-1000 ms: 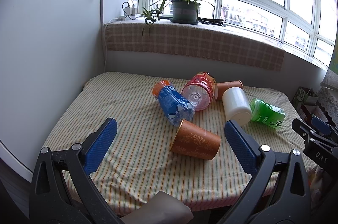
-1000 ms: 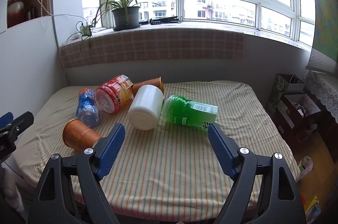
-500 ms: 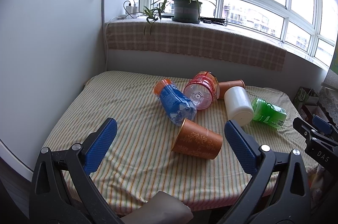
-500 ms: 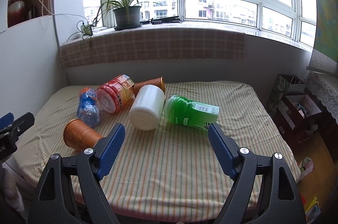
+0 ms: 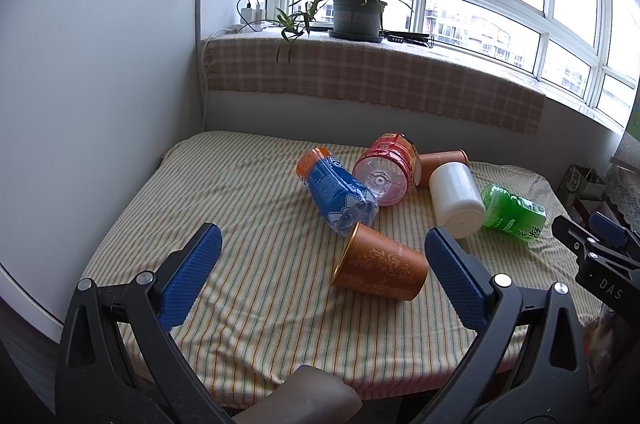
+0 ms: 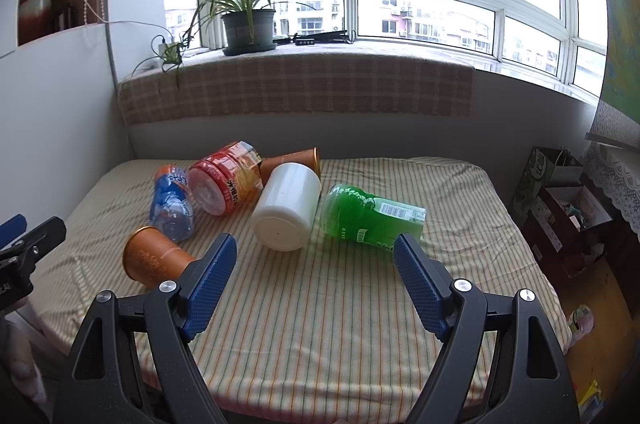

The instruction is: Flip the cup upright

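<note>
An orange-brown patterned cup (image 5: 380, 268) (image 6: 154, 258) lies on its side near the front of the striped table, rim facing left. A second orange-brown cup (image 5: 442, 162) (image 6: 294, 160) lies on its side behind the white container. My left gripper (image 5: 320, 248) is open, hovering above the table in front of the near cup, nothing between its fingers. My right gripper (image 6: 312, 252) is open too, low over the table in front of the white container; its left finger covers part of the near cup.
A blue-labelled bottle (image 5: 336, 196), a red-labelled bottle (image 5: 386, 174), a white cylindrical container (image 5: 456, 200) and a green bottle (image 5: 514, 212) all lie on the striped cloth (image 5: 240, 264). White wall at left; potted plant (image 5: 358, 8) on the sill; boxes (image 6: 560, 192) right of the table.
Both views have shifted slightly; the objects sit a little lower and further right in the left wrist view. Nothing on the table has moved and both grippers stay open.
</note>
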Demonstrator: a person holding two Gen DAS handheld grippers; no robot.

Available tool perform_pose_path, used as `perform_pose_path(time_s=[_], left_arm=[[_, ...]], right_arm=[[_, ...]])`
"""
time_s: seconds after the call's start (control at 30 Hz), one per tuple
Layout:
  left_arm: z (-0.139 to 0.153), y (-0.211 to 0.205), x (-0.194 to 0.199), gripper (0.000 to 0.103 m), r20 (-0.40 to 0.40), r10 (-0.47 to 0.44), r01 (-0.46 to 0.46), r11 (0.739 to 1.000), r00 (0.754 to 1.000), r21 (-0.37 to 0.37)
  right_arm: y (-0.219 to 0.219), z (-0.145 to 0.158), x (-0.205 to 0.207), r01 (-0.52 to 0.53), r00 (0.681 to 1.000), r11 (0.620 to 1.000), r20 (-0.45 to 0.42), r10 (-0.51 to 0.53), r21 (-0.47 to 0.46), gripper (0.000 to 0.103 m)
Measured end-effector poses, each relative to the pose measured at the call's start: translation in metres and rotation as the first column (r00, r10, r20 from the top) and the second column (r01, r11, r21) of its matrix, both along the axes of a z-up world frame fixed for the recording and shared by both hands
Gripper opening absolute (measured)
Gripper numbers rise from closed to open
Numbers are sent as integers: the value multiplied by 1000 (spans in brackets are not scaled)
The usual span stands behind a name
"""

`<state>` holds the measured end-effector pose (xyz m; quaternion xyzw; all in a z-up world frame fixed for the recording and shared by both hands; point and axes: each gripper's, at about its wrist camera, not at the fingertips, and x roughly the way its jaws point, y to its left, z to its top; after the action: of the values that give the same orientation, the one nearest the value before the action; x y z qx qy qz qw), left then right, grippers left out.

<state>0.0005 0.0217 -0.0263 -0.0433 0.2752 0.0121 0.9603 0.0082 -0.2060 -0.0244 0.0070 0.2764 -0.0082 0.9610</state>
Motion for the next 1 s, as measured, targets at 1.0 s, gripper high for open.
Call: perform_pose_path(time_s=[1.0], left_arm=[[-13,48,-1,103,-87,94,-97,995,992,-29]], right_arm=[[28,-12,181,-100,891,843,-330,313,528,81]])
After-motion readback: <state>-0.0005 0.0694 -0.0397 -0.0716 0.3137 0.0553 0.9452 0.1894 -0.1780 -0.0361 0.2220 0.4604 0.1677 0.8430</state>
